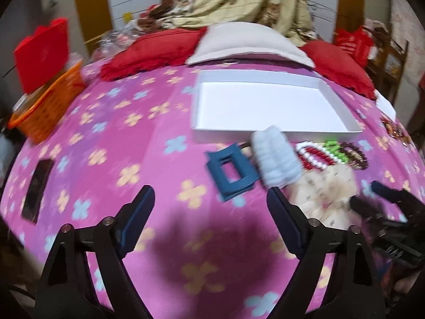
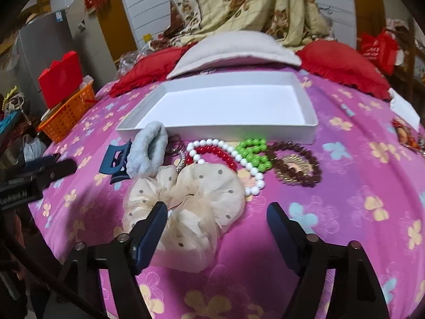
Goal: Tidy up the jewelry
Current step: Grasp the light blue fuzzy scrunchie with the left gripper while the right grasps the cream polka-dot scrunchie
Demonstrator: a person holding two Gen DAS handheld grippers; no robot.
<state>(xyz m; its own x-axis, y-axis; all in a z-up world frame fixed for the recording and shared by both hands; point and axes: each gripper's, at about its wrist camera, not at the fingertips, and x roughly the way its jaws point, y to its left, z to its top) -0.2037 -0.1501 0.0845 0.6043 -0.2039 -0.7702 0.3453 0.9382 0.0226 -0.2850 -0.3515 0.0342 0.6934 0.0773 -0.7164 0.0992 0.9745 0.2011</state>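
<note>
A shallow white box (image 1: pixel 265 106) (image 2: pixel 225 106) lies open on the pink flowered bedspread. In front of it lie a blue claw clip (image 1: pixel 231 172) (image 2: pixel 117 159), a fluffy pale-blue scrunchie (image 1: pixel 276 156) (image 2: pixel 148 154), a cream dotted scrunchie (image 2: pixel 191 212) (image 1: pixel 326 194), red, white and green bead bracelets (image 2: pixel 231 156) (image 1: pixel 318 154), and a brown bead bracelet with a gold piece (image 2: pixel 294 164). My left gripper (image 1: pixel 211 199) is open and empty, short of the clip. My right gripper (image 2: pixel 217 212) is open, its jaws around the cream scrunchie's near edge.
An orange basket (image 1: pixel 45 111) (image 2: pixel 66 117) with a red box stands at the bed's left edge. A dark phone (image 1: pixel 37 188) lies at the left. Red cushions (image 2: pixel 342 63) and a grey pillow (image 2: pixel 233 47) sit behind the box.
</note>
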